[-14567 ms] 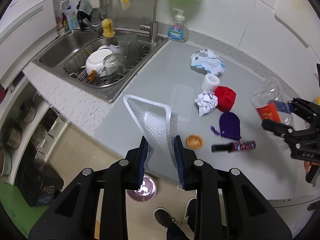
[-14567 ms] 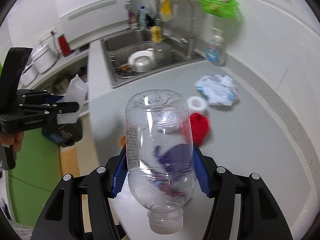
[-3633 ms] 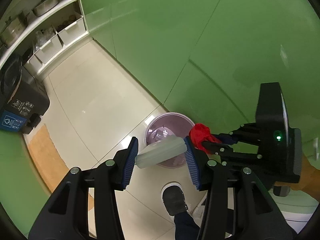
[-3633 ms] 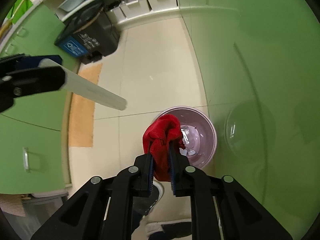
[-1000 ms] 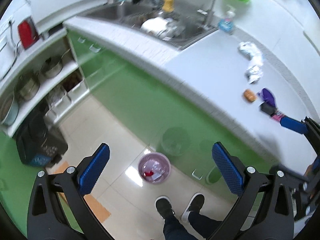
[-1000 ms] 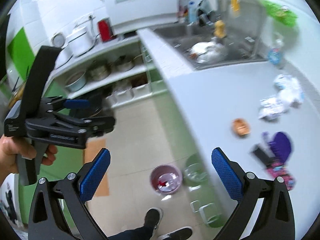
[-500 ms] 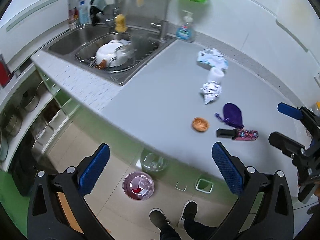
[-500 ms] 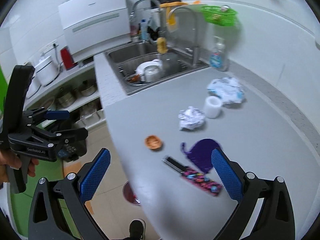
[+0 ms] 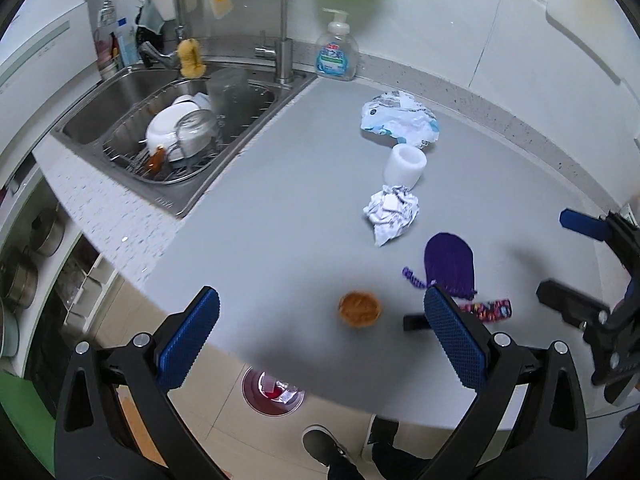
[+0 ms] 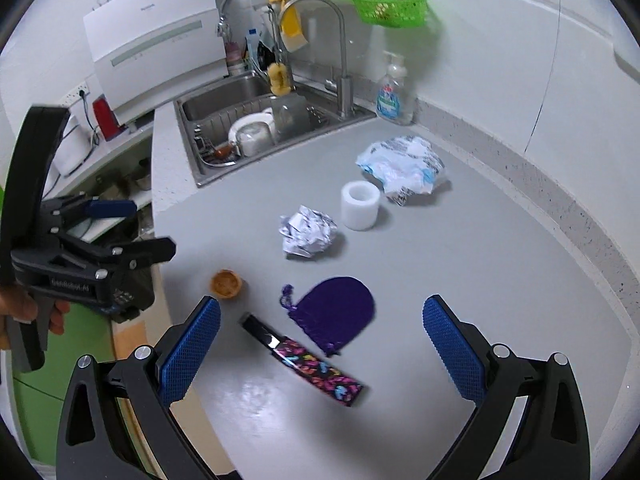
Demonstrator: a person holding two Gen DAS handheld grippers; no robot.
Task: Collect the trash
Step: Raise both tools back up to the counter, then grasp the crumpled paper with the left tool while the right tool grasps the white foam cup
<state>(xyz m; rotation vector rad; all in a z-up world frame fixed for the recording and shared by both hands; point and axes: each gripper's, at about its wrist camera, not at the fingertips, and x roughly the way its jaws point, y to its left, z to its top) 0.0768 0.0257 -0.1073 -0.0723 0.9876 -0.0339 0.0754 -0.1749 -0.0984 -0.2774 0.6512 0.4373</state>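
Trash lies on the grey counter (image 9: pixel 280 200): a crumpled paper ball (image 9: pixel 392 212) (image 10: pixel 306 232), a white cup (image 9: pixel 404 164) (image 10: pixel 360 204), a blue-white plastic wrapper (image 9: pixel 400 120) (image 10: pixel 402 166), an orange cap (image 9: pixel 359 308) (image 10: pixel 226 283), a purple pouch (image 9: pixel 450 262) (image 10: pixel 336 314) and a colourful stick (image 9: pixel 486 310) (image 10: pixel 304 360). My left gripper (image 9: pixel 320 336) (image 10: pixel 150 227) hangs open and empty over the counter's front edge, near the cap. My right gripper (image 10: pixel 320 352) (image 9: pixel 554 252) is open and empty above the pouch and stick. A pink bin (image 9: pixel 272 394) on the floor holds red cloth.
A steel sink (image 9: pixel 120 92) with dishes and a tap is at the back left, with a soap bottle (image 9: pixel 336 60) beside it. A green basket (image 10: pixel 388 6) hangs on the wall. A person's shoes (image 9: pixel 324 448) stand on the floor below the counter edge.
Both grippers rose from the floor bin, where the red cloth and white tray went in, back to the counter. Over the last half second they moved closer to the trash, still open.
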